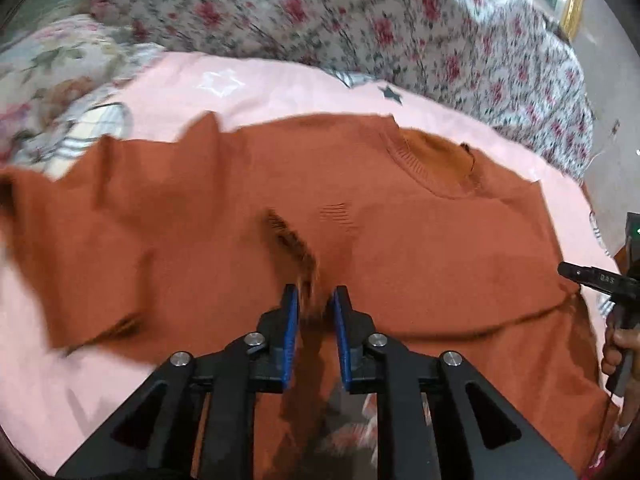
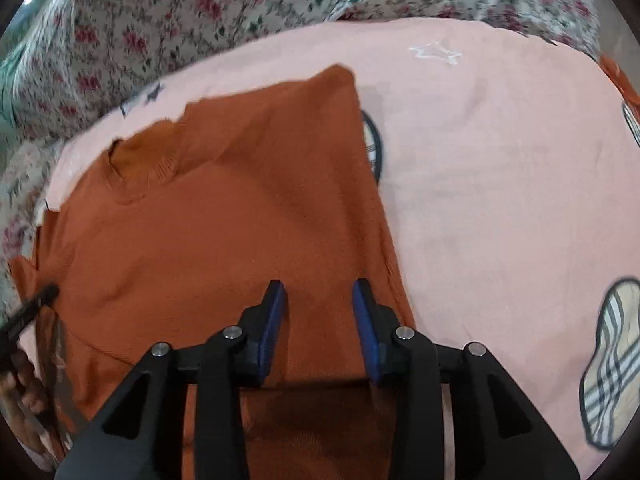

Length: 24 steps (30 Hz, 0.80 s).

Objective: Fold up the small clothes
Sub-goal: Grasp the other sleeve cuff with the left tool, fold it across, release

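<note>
A rust-orange knitted sweater point(image 1: 400, 240) lies spread on a pale pink cloth point(image 1: 60, 380) that covers a bed, with a floral-print quilt point(image 1: 360, 12) bunched behind it. At the far left of the left wrist view, one sleeve point(image 1: 80, 208) stretches out over the pink cloth, blurred. In the middle, the left gripper point(image 1: 314, 300) points down at the sweater; a raised ridge of orange knit stands between its blue pads point(image 1: 290, 320), the jaws narrowly apart, and whether they press it cannot be told. To the right sits the ribbed neckline point(image 1: 432, 168). In the right wrist view, the right gripper point(image 2: 319, 292) hovers over the sweater's folded body near its right edge, jaws parted with nothing clamped.
</note>
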{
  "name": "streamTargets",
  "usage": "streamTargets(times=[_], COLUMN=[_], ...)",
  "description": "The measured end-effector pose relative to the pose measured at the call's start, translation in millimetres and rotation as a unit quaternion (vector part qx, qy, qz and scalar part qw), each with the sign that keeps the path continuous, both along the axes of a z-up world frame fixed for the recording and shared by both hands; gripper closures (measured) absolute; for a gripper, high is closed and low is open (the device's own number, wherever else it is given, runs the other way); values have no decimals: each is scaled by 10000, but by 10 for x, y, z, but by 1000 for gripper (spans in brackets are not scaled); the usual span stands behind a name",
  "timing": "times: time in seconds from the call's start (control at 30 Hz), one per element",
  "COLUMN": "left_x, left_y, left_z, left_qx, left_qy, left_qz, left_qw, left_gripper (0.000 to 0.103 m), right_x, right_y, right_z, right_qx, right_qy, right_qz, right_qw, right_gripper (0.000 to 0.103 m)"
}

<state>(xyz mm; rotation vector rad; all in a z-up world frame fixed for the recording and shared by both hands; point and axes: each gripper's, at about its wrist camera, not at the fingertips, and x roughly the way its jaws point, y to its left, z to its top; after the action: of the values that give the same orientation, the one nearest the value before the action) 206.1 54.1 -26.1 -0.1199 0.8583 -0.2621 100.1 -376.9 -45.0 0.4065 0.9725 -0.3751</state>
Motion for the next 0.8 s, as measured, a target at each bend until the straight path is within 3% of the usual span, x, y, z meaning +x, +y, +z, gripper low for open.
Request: streamTargets(times=[0.13, 0.2, 0.27, 0.47, 0.6, 0.7, 0.73, 0.8], left_x=[-314, -377, -381, -77, 223, 389, 416, 374], left_y=[475, 722, 942, 1350, 1424, 1425, 1426, 1405], left_z=[183, 265, 325, 319, 90, -119, -161, -112], left_qx=[-55, -111, -199, -130, -294, -371, -402, -484], left_qy=[-165, -183, -185, -87, 272, 605, 644, 492], left_qz=[528, 785, 1008, 1410, 1344, 1247, 1249, 1259], left_qw=[9985, 9967, 9945, 9899, 9901, 9897, 9893, 9896], left_gripper=[55, 50, 39, 37, 47, 78, 92, 96], right_x=[-138, -205, -280, -208, -186, -196, -197, -204], right_y=[224, 387, 537, 901, 1043, 1088, 1097, 1112], right_z=[155, 199, 212, 168, 159, 157, 155, 159], right_qx=[276, 371, 436, 642, 736, 770, 795, 802], right_qy=[-349, -450, -489, -441, -403, -401, -406, -416], right_qz=[240, 376, 491, 839, 1003, 1018, 1022, 1032], right_qw=[9987, 9976, 9966, 9934, 9914, 9910, 9907, 9905], right_gripper=[58, 55, 54, 54, 54, 54, 54, 54])
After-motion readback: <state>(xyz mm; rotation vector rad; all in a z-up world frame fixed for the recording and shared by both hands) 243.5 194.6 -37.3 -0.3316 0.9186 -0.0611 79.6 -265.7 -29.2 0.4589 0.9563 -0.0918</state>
